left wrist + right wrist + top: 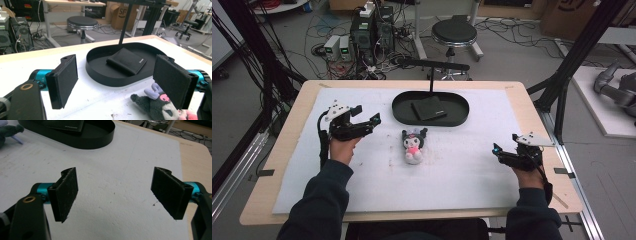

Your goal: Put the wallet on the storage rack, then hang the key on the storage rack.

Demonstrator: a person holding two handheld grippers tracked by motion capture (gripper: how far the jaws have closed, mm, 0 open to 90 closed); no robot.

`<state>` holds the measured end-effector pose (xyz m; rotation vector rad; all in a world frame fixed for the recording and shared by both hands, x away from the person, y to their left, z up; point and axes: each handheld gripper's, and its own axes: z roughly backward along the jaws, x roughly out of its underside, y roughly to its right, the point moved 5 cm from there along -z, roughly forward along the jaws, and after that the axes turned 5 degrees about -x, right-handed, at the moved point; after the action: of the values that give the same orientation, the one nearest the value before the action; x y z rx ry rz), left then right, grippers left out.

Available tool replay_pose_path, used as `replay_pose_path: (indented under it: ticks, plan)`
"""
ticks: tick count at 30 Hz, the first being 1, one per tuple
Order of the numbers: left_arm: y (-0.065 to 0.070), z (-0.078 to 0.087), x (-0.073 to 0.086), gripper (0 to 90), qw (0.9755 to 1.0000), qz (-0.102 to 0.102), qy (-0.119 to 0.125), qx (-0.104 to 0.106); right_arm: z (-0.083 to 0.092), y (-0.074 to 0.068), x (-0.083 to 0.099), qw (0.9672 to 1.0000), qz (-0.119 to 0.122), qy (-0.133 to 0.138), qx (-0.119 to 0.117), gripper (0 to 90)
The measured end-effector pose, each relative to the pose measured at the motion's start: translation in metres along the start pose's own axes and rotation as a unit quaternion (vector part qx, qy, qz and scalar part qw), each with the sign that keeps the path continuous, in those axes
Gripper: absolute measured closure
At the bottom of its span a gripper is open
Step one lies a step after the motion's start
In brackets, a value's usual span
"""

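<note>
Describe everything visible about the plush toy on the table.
The plush toy is a small soft doll with a dark grey hood with two pointed ears, a pale face, a pink patch at the chest and a whitish body. It lies on the white mat, just before the black oval tray, untouched and apart from it.

In the left gripper view, the plush (160, 106) was cut off by the bottom edge, its right side hidden behind a jaw. In the right gripper view, the top edge cropped the tray (82, 138) and wallet (66, 125), and just a scrap of the plush (8, 131) poked in at the left edge. The wallet's lettering was too small to read.
</note>
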<state>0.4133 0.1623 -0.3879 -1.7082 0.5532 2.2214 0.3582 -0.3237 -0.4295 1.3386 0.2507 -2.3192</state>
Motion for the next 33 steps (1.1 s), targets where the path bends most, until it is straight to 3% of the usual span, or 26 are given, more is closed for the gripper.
replay_pose_path:
  ticks: [5,8,13,15,20,26,29,33]
  plan:
    - [0.000,0.004,0.000,19.6,1.0000,-0.004,0.005,-0.001,0.004,0.003,0.002,1.0000,-0.005,0.001,0.005,22.3]
    - [0.000,0.006,0.002,19.8,0.9998,0.013,0.004,0.010,0.005,0.003,0.002,1.0000,-0.006,0.001,0.004,22.3]
    - [-0.004,0.016,0.002,19.7,0.9999,0.007,0.009,0.001,0.006,0.000,0.000,1.0000,-0.001,0.005,0.003,22.3]
    - [-0.009,0.020,0.004,19.7,0.9999,0.013,0.001,0.001,0.004,-0.001,-0.001,1.0000,-0.001,0.004,0.003,22.4]
    - [-0.019,0.029,0.011,19.7,0.9998,0.006,-0.008,-0.016,0.003,-0.007,-0.006,0.9999,-0.007,0.010,-0.001,22.3]
    - [-0.032,0.040,0.022,19.8,0.9995,-0.001,-0.008,-0.031,-0.003,-0.025,-0.018,0.9994,-0.009,0.026,-0.020,21.9]
    - [-0.037,0.043,0.027,19.7,0.9995,0.009,-0.007,-0.031,-0.012,-0.038,-0.023,0.9990,-0.008,0.023,-0.037,21.9]
    - [-0.040,0.047,0.030,20.1,0.9993,0.008,-0.003,-0.037,-0.027,-0.062,-0.031,0.9974,-0.003,0.007,-0.071,22.0]
